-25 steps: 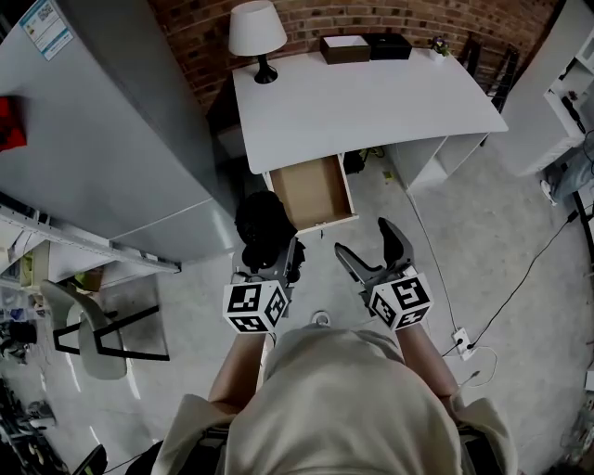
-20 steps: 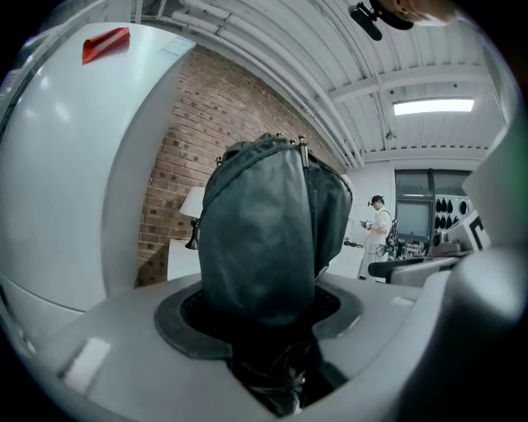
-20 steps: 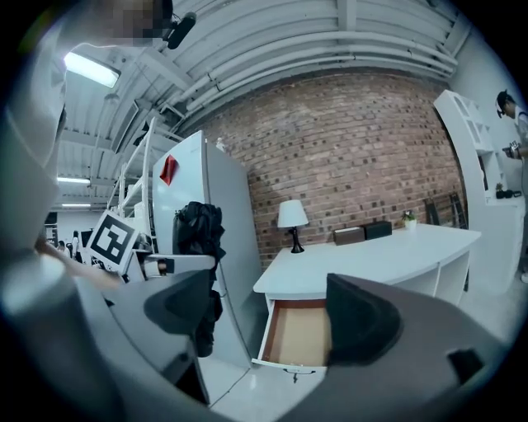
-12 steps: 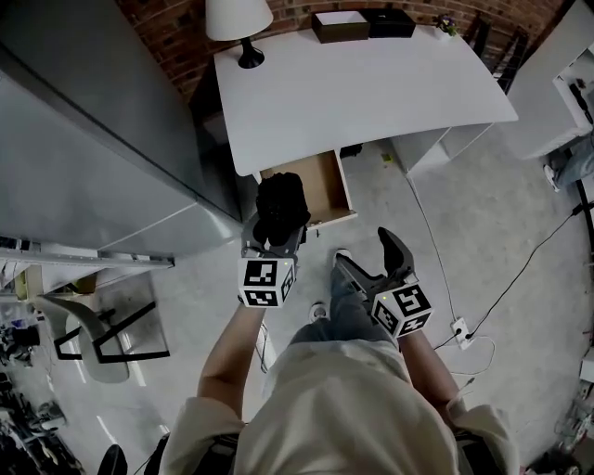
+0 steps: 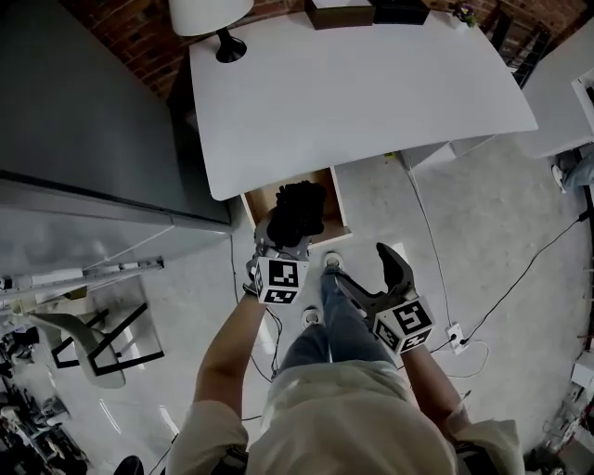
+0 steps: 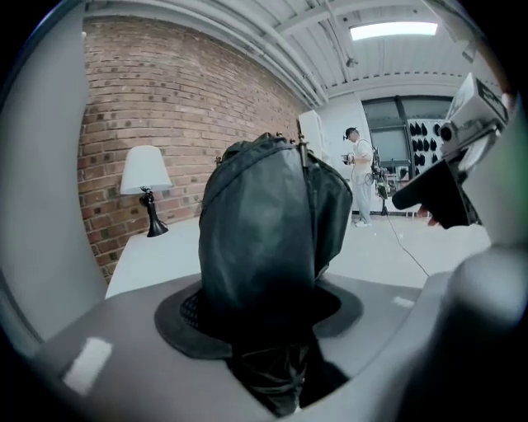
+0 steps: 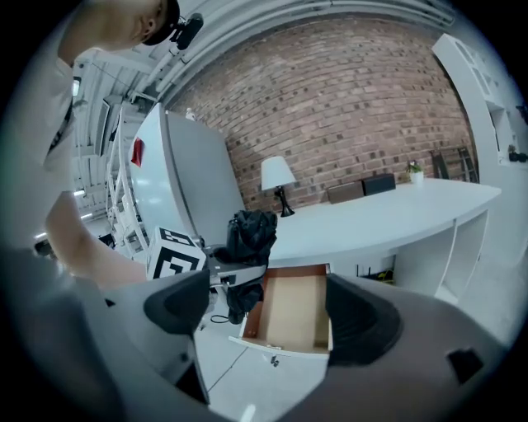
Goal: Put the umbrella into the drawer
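A black folded umbrella (image 5: 297,211) is clamped in my left gripper (image 5: 281,243), which is shut on it. It hangs directly over the open wooden drawer (image 5: 258,202) under the white desk (image 5: 362,93). In the left gripper view the umbrella (image 6: 266,231) stands upright between the jaws and fills the middle of the picture. My right gripper (image 5: 362,264) is open and holds nothing, to the right of the left one and short of the drawer. The right gripper view shows the drawer (image 7: 290,311) empty, with the umbrella (image 7: 250,235) at its left edge.
A lamp (image 5: 209,14) and dark boxes (image 5: 339,11) stand at the desk's far edge. A tall grey cabinet (image 5: 83,111) flanks the drawer on the left. A chair (image 5: 83,339) is at the lower left. Cables (image 5: 520,269) and a socket lie on the floor to the right.
The left gripper carried the umbrella forward from in front of the drawer to above it. The right gripper followed a little, still open. The person stepped nearer the desk.
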